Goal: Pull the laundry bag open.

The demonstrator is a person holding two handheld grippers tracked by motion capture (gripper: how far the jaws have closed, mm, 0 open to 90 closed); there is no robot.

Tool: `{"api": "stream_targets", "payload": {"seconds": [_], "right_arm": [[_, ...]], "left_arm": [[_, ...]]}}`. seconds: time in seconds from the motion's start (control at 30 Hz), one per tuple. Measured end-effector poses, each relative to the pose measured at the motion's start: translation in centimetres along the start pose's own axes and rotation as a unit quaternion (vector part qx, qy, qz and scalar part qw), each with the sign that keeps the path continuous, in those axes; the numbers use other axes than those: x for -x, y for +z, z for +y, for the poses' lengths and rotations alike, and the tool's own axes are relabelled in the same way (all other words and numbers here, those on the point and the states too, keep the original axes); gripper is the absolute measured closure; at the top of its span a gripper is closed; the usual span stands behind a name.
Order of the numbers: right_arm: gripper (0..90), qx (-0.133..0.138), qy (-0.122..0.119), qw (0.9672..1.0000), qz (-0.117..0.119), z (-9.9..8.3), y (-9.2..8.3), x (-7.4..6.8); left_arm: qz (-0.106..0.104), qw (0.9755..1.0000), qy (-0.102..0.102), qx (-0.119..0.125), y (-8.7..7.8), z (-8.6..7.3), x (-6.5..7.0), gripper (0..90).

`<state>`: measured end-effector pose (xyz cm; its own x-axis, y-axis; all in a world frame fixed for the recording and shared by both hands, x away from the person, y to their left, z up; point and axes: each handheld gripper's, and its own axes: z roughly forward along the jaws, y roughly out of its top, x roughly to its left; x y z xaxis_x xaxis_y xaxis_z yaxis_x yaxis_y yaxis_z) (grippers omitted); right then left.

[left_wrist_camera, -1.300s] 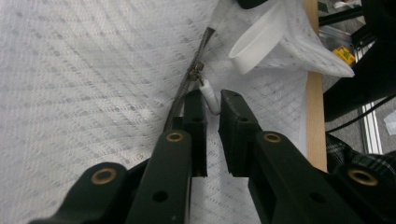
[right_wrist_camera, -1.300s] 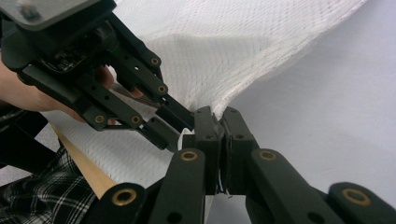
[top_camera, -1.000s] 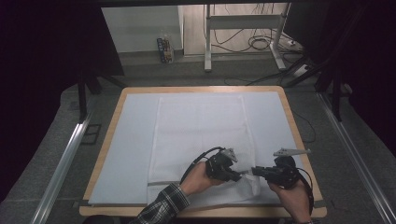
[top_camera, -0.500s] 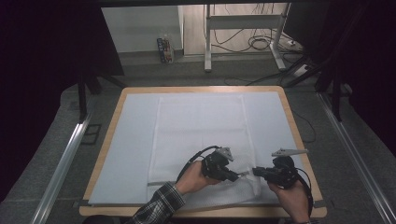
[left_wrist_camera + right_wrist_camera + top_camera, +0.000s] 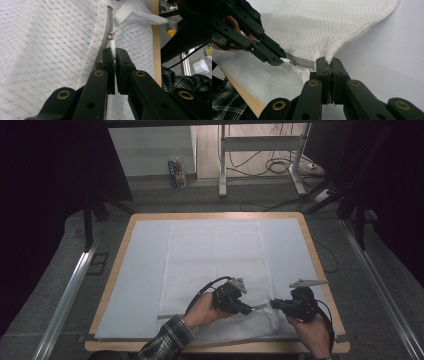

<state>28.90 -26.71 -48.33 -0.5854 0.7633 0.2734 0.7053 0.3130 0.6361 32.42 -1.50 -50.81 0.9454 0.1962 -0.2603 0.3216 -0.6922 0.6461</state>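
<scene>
White mesh laundry bag (image 5: 215,270) lies flat mid-table, its zipper end bunched at the near edge, toward the near-right corner of the table (image 5: 320,270).

Left gripper (image 5: 113,53) is clenched on the white pull tab (image 5: 113,46) of the zipper slider (image 5: 111,34); tab pinched between the jaw tips. Right gripper (image 5: 329,62) is clenched too, nipping the bag's fabric at the end of the grey zipper (image 5: 302,62) (looks like an anchor grip, though exactly what sits between the pads I can't tell).

Handling, as I judge it: bag is v. light, limp, soft; mesh stretches and bunches, so it won't resist a pull unless pinned. Best hold = tab for the slider, plus the seam or white tape by the zipper end, not the open mesh, which could snag or tear. Tab is small and smooth, prob. slips if tugged off-line; pull along the zipper, keeping tension btw the two grips.
</scene>
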Motion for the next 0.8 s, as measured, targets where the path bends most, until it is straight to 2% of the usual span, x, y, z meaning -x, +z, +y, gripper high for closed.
{"api": "stream_targets", "payload": {"seconds": [0.07, 0.23, 0.3, 0.37, 0.5, 0.67, 0.8], "right_arm": [[86.3, -0.001, -0.003, 0.9999, -0.015, 0.0, -0.1, 0.1], [86.3, 0.003, 0.007, 0.9999, -0.012, -0.2, -0.4, 0.5], [86.3, 0.004, 0.007, 0.9999, -0.007, -0.2, -0.4, 0.5], [86.3, -0.001, 0.000, 0.9999, -0.015, -0.2, -0.3, 0.3], [86.3, 0.001, 0.004, 0.9999, -0.013, -0.3, -0.4, 0.4], [86.3, 0.002, 0.005, 0.9999, -0.012, -0.3, -0.4, 0.4], [86.3, 0.002, 0.007, 0.9999, -0.009, -0.4, -0.5, 0.4]], "left_arm": [[0.001, 1.0000, -0.001, -0.003, -0.1, -0.2, -0.1, 87.7], [-0.003, 0.9999, -0.011, 0.002, -0.7, -1.2, -0.5, 87.6], [-0.006, 0.9999, -0.013, 0.004, -0.9, -1.5, -0.5, 87.7], [0.000, 0.9999, -0.011, -0.003, -1.0, -1.7, -0.4, 87.7], [-0.003, 0.9998, -0.018, 0.002, -1.4, -2.5, -0.7, 87.7], [0.004, 0.9999, -0.015, 0.000, -2.0, -3.1, -0.5, 87.7], [0.001, 0.9998, -0.018, 0.007, -2.5, -3.5, -0.6, 87.6]]}}
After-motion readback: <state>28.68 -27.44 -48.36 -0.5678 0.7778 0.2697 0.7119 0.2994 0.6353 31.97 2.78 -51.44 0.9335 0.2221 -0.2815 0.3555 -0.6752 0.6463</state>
